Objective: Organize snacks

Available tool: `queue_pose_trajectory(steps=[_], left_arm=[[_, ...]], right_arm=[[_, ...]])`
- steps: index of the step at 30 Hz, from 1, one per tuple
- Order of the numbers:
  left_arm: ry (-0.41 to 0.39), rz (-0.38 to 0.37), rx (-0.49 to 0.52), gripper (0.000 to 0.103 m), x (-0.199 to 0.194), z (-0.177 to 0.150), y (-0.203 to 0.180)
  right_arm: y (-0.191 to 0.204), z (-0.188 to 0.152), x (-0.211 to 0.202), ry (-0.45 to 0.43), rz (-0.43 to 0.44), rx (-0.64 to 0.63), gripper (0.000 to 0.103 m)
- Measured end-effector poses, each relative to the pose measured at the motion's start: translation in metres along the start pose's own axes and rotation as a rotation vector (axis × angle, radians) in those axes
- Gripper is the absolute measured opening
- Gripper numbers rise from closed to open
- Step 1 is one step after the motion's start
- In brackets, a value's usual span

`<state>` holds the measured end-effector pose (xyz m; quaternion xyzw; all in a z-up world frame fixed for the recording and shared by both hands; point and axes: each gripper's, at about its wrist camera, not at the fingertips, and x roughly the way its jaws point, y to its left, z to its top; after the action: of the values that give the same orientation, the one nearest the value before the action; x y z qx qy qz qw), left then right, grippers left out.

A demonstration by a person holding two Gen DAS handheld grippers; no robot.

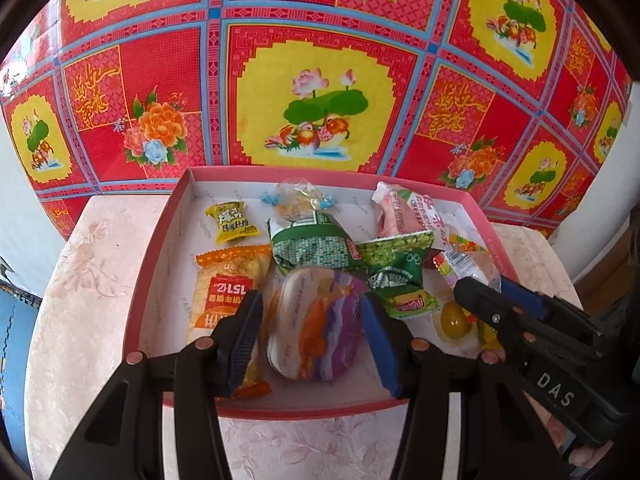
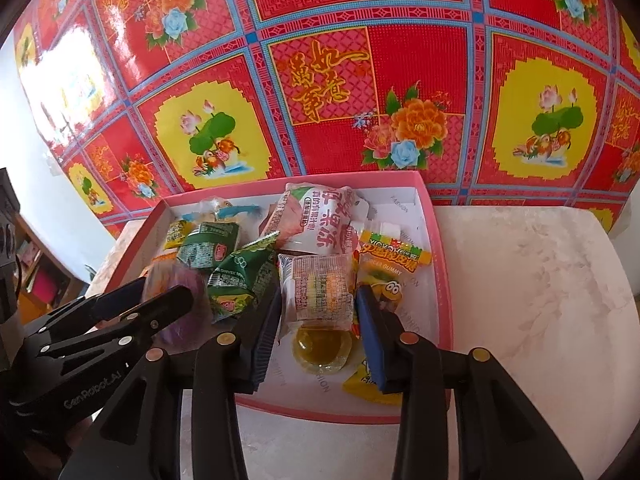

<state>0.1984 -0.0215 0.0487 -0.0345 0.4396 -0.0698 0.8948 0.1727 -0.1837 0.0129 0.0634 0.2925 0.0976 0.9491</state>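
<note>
Wrapped snacks, among them green packets [image 1: 320, 246] and an orange pack [image 1: 228, 284], lie jumbled in a pink-rimmed box [image 1: 160, 240].

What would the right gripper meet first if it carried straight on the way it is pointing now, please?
Probably nothing new: the right gripper already has the clear jelly packet between its fingers. Pushing further, that packet would likely press onto the box floor, or nudge the pink-and-white packet behind it; depth is unclear.

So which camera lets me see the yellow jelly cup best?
The right wrist view. There the jelly cup sits near the middle, low between the right gripper fingers, with its round rim clear. In the left wrist view the same cup is small, off to the right, and partly behind the right gripper.
</note>
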Motion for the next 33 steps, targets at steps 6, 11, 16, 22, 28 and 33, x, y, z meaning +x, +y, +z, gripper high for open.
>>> queue_pose_trajectory(steps=[6, 11, 16, 22, 28, 33], left_arm=[[0.008, -0.002, -0.021, 0.065, -0.005, 0.000, 0.001], [-0.022, 0.044, -0.015, 0.079, -0.013, -0.001, 0.000], [-0.028, 0.047, -0.036, 0.085, -0.023, -0.005, 0.004], [-0.026, 0.043, -0.033, 0.085, -0.038, -0.012, 0.004], [-0.022, 0.065, -0.025, 0.085, -0.053, -0.021, 0.001], [-0.012, 0.077, -0.017, 0.085, -0.063, -0.033, 0.000]], right_arm=[[0.003, 0.000, -0.011, -0.028, 0.018, -0.008, 0.048], [0.007, -0.002, -0.022, -0.048, 0.022, -0.016, 0.061], [0.008, -0.006, -0.032, -0.058, 0.022, -0.013, 0.068], [0.011, -0.013, -0.046, -0.066, 0.018, -0.013, 0.071], [0.015, -0.024, -0.059, -0.062, 0.012, -0.023, 0.072], [0.016, -0.035, -0.069, -0.051, 0.010, -0.014, 0.074]])
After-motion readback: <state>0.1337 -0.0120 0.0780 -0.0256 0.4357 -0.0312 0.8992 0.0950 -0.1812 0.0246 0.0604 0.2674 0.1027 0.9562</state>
